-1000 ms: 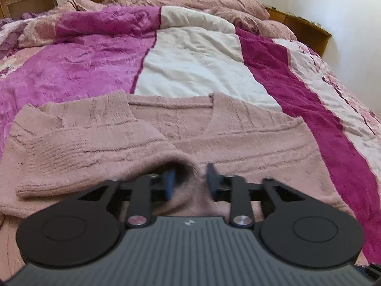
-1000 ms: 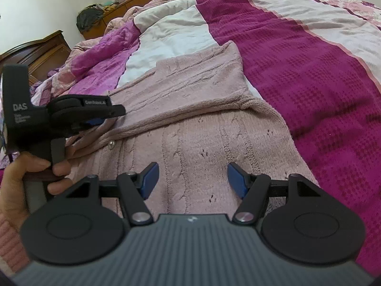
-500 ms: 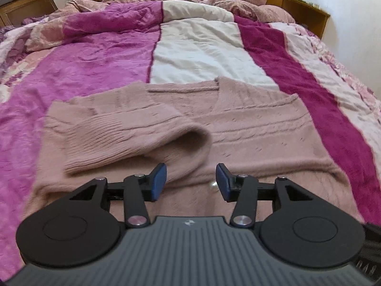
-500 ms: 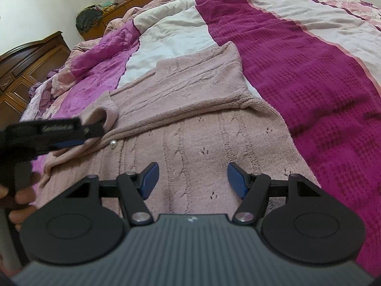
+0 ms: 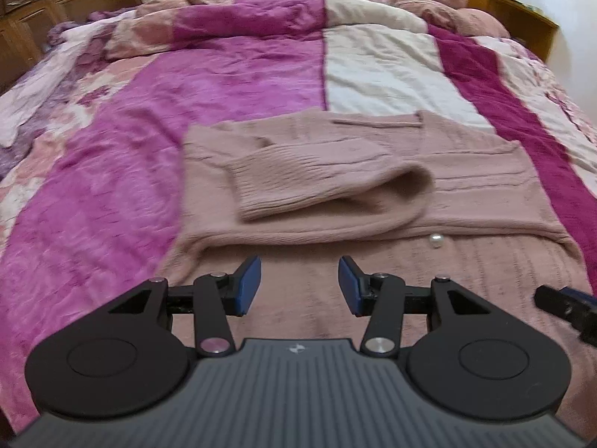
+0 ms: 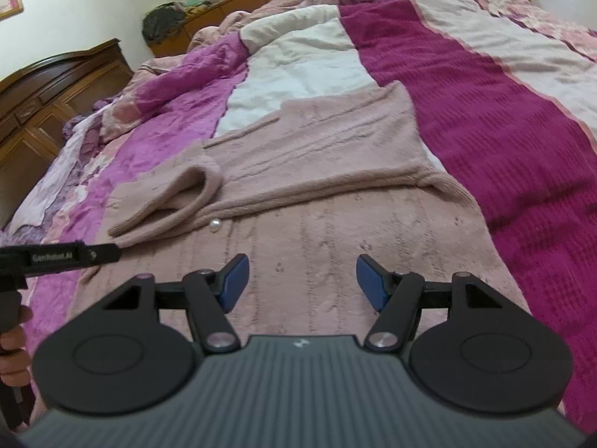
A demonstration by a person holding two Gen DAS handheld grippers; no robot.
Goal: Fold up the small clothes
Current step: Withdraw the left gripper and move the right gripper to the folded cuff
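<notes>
A wide bed (image 5: 242,86) fills both views, covered by a quilt (image 6: 485,86) in magenta, cream and floral stripes. On it lies the task's garment, a dusty-pink knitted cardigan (image 5: 477,171), spread flat on the half of the bed nearest the cameras, its neckline towards the headboard. One sleeve (image 5: 321,179) is laid back across the chest, cuff pointing to the left of the left wrist view, with a rounded, puffy bend where it doubles over. A pearl button (image 5: 435,240) shows just below that bend.

The step in hand looks like tidying the sleeves inward before the body is folded. To do it well, the folded sleeve should be pressed flat so the bend does not spring up, and the other side brought in to match, edges kept parallel to the cardigan's side seams; a thick knit like this probably slides and bulges, so a grip at the cuff and a slow drag seem wise.

The left gripper (image 5: 298,285) hovers above the lower hem area, its blue pads moderately apart with nothing between them; its jaws have just been opening. The right gripper (image 6: 301,282) stands a little wider, empty as well, poised over the cardigan's lower panel and touching nothing.
</notes>
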